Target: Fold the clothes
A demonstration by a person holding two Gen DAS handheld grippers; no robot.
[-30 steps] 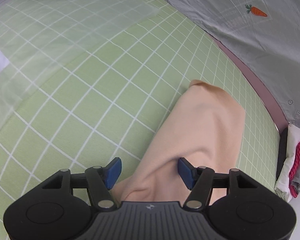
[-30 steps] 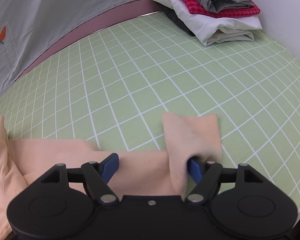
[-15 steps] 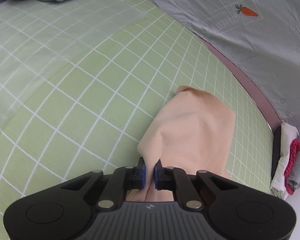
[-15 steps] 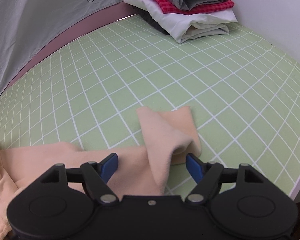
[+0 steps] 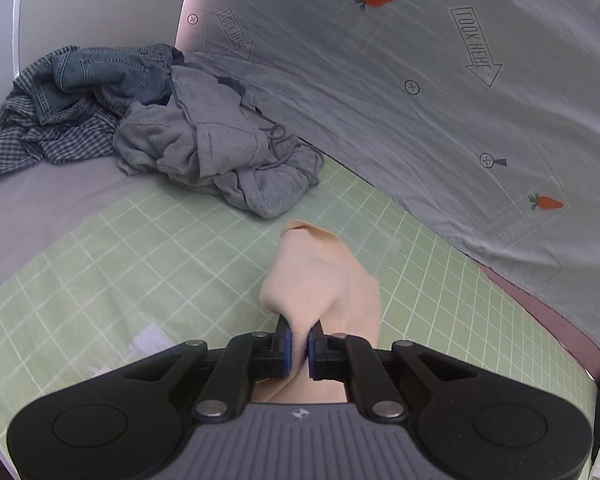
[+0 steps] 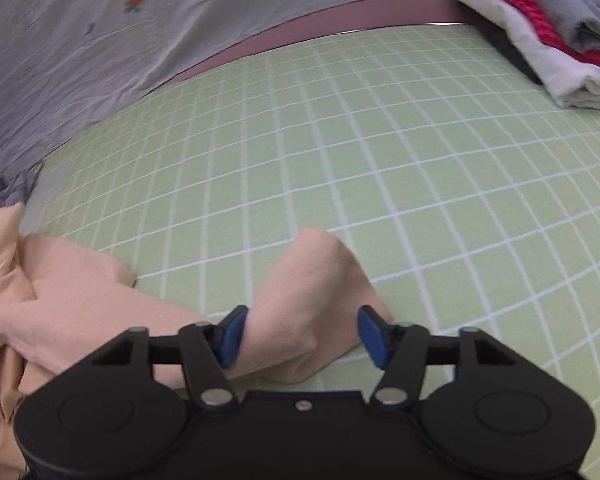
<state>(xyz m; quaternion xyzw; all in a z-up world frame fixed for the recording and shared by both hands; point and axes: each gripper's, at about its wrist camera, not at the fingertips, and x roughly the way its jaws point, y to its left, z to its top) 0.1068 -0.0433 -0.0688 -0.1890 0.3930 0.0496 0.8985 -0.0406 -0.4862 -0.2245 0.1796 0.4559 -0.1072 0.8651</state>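
While left gripper [image 5: 299,342] pinches peach garment [image 5: 320,280], right gripper [image 6: 305,334] spread

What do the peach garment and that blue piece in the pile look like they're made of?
Peach garment: seemingly a soft matte knit, maybe cotton jersey; it drapes in rounded folds where the left tongs pinch it. Blue piece: almost certainly denim, given its faded wash, visible stitched seams and stiffer creases.

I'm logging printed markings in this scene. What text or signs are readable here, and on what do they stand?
"LOOK HERE" in an arrow outline, printed twice on the grey sheet, seen by the left wrist camera.
Circled plus signs and carrot pictures also dot that sheet.
A small logo on the left gripper body is too small to read.
The right wrist view shows no readable text.
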